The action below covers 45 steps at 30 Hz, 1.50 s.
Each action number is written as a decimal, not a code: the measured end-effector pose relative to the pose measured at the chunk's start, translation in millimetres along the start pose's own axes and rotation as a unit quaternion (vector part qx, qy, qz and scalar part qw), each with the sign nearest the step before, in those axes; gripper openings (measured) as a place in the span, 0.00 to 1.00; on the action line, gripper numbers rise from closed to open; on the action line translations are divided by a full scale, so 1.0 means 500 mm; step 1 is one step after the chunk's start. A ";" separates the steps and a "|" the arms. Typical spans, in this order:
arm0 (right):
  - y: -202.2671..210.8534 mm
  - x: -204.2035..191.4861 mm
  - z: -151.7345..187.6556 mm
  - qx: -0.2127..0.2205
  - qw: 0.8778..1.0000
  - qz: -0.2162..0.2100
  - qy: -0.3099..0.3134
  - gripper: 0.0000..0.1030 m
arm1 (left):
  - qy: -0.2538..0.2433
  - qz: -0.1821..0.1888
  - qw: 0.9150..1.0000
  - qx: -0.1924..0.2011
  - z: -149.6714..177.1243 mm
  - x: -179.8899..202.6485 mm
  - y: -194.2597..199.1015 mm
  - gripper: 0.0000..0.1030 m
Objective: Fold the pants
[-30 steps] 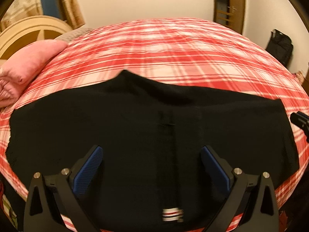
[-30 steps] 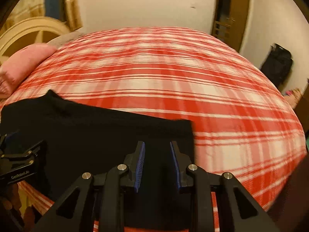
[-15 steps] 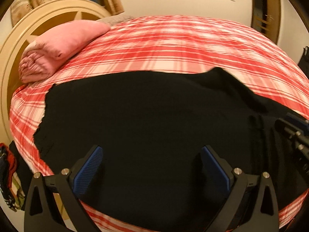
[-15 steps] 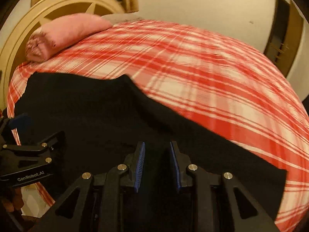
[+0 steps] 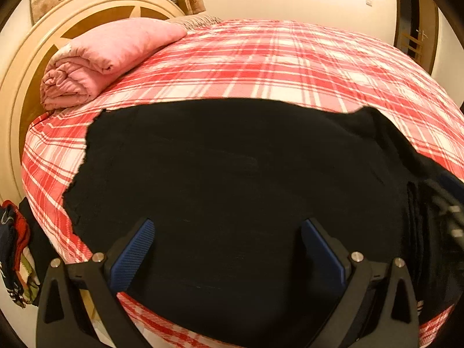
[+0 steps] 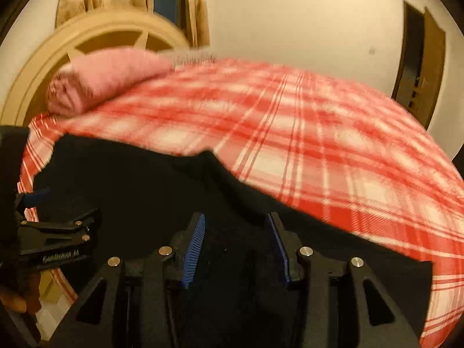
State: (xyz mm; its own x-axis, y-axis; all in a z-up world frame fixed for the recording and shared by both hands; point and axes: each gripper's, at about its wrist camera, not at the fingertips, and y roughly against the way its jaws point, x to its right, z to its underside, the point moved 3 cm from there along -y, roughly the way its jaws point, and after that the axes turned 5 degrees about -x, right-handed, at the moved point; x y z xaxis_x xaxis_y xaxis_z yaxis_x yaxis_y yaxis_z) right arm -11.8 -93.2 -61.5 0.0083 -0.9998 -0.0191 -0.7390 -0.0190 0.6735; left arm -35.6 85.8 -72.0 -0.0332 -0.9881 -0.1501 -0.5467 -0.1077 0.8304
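Observation:
The black pants [image 5: 232,179] lie spread flat on the red plaid bed [image 5: 290,66], near its front edge. They also show in the right wrist view [image 6: 139,191]. My left gripper [image 5: 227,246] is wide open and empty, held just above the pants' near part. My right gripper [image 6: 236,246] is partly open over the pants' right end, with black cloth under and between its fingers; no grip shows. The right gripper shows at the right edge of the left wrist view [image 5: 446,203], and the left gripper at the left of the right wrist view [image 6: 55,237].
A rolled pink blanket [image 5: 104,58] lies at the bed's far left by the round cream headboard [image 5: 17,92]. Loose clothes [image 5: 13,249] hang off the bed's left side. A dark doorway [image 6: 420,66] stands at the far right wall.
Both views have swung left toward the headboard. My right gripper's jaws have opened wider than before. The pants lie flatter under the left gripper.

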 end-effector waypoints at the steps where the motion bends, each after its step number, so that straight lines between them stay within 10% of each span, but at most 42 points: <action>1: 0.009 0.001 0.000 0.006 1.000 -0.001 -0.003 0.44 | 0.006 -0.002 1.000 0.005 -0.002 -0.010 0.003 1.00; 7: 0.041 0.001 0.018 0.021 0.999 -0.024 -0.036 0.45 | 0.109 0.028 0.993 0.038 0.001 -0.145 0.028 1.00; 13: 0.032 -0.016 0.026 0.011 0.999 -0.033 -0.024 0.45 | 0.249 0.001 0.968 0.039 0.039 -0.301 0.011 1.00; 29: 0.028 -0.017 0.040 -0.009 0.999 -0.024 -0.023 0.45 | 0.304 0.015 0.952 -0.009 0.042 -0.280 -0.081 1.00; 45: 0.040 0.003 0.040 -0.004 0.999 -0.019 -0.039 0.45 | 0.285 0.027 0.958 0.020 0.024 -0.257 -0.060 0.38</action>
State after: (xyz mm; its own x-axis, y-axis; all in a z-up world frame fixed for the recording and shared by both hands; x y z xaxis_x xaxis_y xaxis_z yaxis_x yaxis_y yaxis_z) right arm -39.9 -94.8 -62.7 -0.0172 -0.9946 -0.1022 -0.7335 -0.0569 0.6773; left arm -24.8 217.4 -84.2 0.3934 -0.8925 0.2206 -0.5899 -0.0610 0.8052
